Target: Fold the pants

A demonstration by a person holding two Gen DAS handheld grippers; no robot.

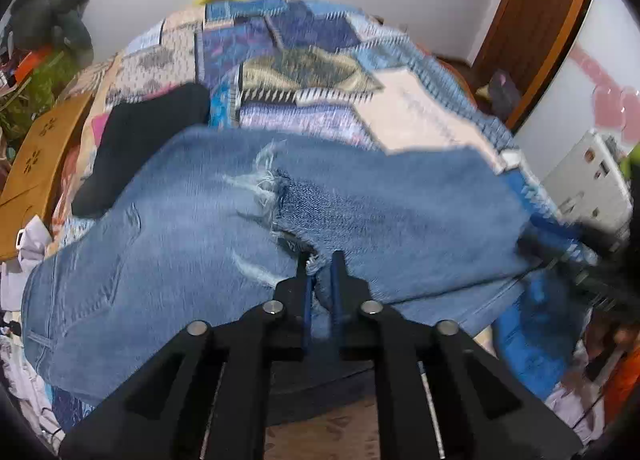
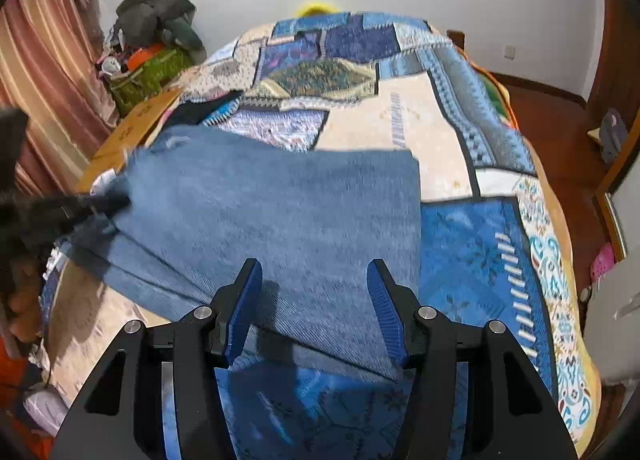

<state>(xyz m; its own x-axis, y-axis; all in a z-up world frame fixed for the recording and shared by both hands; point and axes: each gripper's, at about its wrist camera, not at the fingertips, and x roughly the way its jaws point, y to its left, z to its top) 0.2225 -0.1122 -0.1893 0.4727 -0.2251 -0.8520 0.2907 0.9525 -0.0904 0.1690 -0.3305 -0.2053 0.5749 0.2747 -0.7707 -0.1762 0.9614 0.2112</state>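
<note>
Blue ripped jeans (image 1: 200, 228) lie across the patchwork bedspread (image 1: 280, 60), folded over on themselves. My left gripper (image 1: 322, 260) is shut on the jeans' frayed edge by the rip. In the right wrist view the jeans (image 2: 280, 200) spread as a flat blue panel over the bedspread (image 2: 400, 108). My right gripper (image 2: 314, 272) is open and empty just above the jeans' near edge. The left gripper (image 2: 100, 204) shows blurred at the left, on the jeans' far corner.
A black garment (image 1: 152, 132) lies on the bed behind the jeans. A wooden board (image 1: 40, 156) and piled clothes (image 1: 52, 20) stand at the left. The bed's right edge (image 2: 568, 260) drops to a wooden floor (image 2: 560, 132).
</note>
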